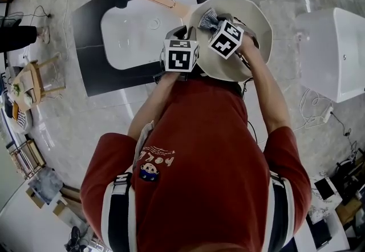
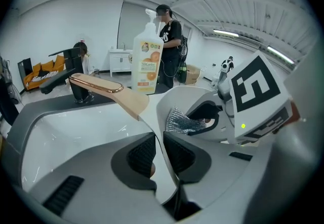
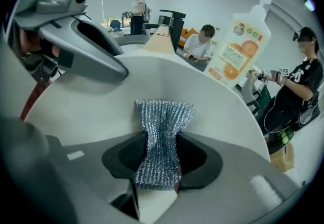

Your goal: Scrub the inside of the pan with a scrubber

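Silver mesh scrubber (image 3: pixel 164 116) sat pinched in the right gripper's (image 3: pixel 162 154) jaws, its free end pointing straight at the pan's (image 3: pixel 202 96) inner wall just ahead. The left gripper's (image 2: pixel 159 147) jaws were clamped on the pan's near rim, steadying it beside the sink (image 1: pixel 128 34).

Left forearm (image 1: pixel 151 102) and right forearm (image 1: pixel 268 91) reached from the shoulders at lower frame and converged at upper centre of the head view, marker cubes side by side. Left gripper (image 2: pixel 162 149): jaws nearly together, pads clamped on the thin rim of the pan (image 2: pixel 154 116). Right gripper (image 3: pixel 161 154), just right of the left in the head view: jaws pinched on the scrubber (image 3: pixel 164 116), which stuck out past the fingertips.
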{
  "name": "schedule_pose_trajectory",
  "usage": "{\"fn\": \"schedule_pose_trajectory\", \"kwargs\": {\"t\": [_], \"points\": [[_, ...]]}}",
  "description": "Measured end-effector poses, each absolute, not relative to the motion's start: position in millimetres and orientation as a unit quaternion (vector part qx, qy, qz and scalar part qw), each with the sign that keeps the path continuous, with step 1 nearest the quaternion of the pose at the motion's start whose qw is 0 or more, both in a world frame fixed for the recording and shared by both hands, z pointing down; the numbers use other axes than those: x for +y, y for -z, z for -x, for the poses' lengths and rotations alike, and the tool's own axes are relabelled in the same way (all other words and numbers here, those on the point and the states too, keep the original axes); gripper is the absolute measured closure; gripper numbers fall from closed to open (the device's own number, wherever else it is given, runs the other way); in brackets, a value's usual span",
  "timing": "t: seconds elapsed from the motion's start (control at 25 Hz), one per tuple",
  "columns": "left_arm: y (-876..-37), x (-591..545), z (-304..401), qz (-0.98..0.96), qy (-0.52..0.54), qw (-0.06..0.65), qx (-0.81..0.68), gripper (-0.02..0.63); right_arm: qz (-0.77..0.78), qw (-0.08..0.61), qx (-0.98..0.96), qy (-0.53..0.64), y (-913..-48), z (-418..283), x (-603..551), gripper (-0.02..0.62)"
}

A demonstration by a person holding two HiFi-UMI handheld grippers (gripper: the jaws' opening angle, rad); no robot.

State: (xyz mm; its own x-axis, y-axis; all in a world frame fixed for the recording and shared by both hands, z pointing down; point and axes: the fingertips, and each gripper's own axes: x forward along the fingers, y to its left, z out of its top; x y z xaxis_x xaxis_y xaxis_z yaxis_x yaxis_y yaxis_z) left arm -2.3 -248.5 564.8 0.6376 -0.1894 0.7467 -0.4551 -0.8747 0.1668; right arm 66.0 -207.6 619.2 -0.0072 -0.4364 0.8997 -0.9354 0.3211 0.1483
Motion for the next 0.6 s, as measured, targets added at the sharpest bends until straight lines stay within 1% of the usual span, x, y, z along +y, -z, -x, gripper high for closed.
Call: {"fn": "schedule_pose_trajectory", "kwargs": {"t": [0.32,0.6], "points": [[-566.2,-248.4,1.3,-0.887,-0.381,0.180,-0.189,0.554,-0.411,0.512,-0.695,-0.292,-619.3,-8.9,-160.2,0.403],[-563.6,-249.8,2.3,-0.889,-0.377,0.178,-0.188,0.554,-0.376,0.525,-0.693,-0.319,-618.4,-4.5,-117.1,0.397]]}}
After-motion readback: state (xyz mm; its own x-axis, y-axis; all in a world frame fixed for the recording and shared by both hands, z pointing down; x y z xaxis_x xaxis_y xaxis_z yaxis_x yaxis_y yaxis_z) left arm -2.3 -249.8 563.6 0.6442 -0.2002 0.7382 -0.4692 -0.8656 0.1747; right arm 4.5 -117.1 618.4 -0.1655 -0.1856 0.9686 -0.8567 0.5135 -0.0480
